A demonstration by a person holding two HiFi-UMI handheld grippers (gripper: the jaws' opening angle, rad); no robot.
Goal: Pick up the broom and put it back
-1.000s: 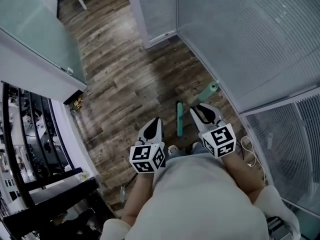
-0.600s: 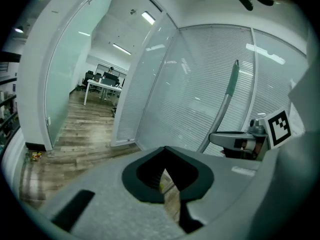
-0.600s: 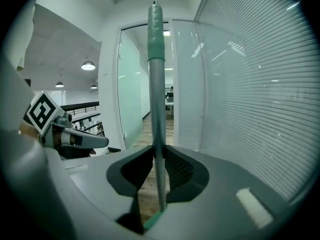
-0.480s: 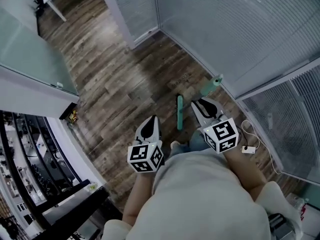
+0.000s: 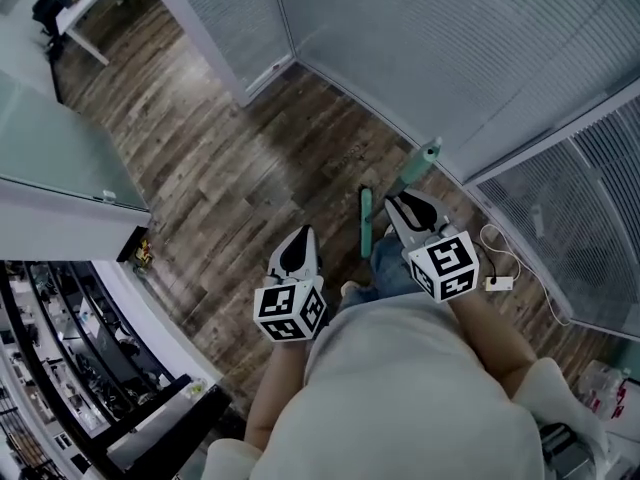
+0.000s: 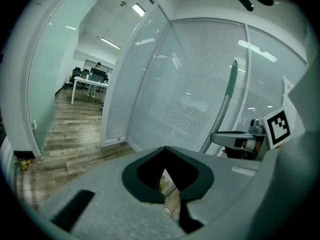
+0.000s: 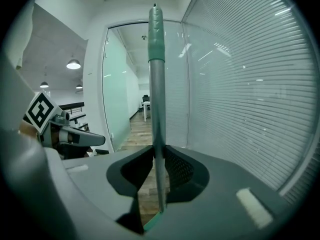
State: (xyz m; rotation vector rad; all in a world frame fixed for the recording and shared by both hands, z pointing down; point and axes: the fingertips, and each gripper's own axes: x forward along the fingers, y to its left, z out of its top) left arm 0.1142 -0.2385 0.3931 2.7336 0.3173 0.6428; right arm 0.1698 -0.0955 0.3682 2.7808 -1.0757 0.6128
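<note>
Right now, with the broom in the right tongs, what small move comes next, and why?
Probably carry it a step closer to the blind-covered glass wall and lean it there: the right tongs are shut on the upright broom handle, that wall is close by, and the left tongs hold nothing.

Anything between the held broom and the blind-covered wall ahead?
Nothing visible. The right gripper holds the broom by its handle; the floor toward the wall looks bare. A white cable lies off to the right.
</note>
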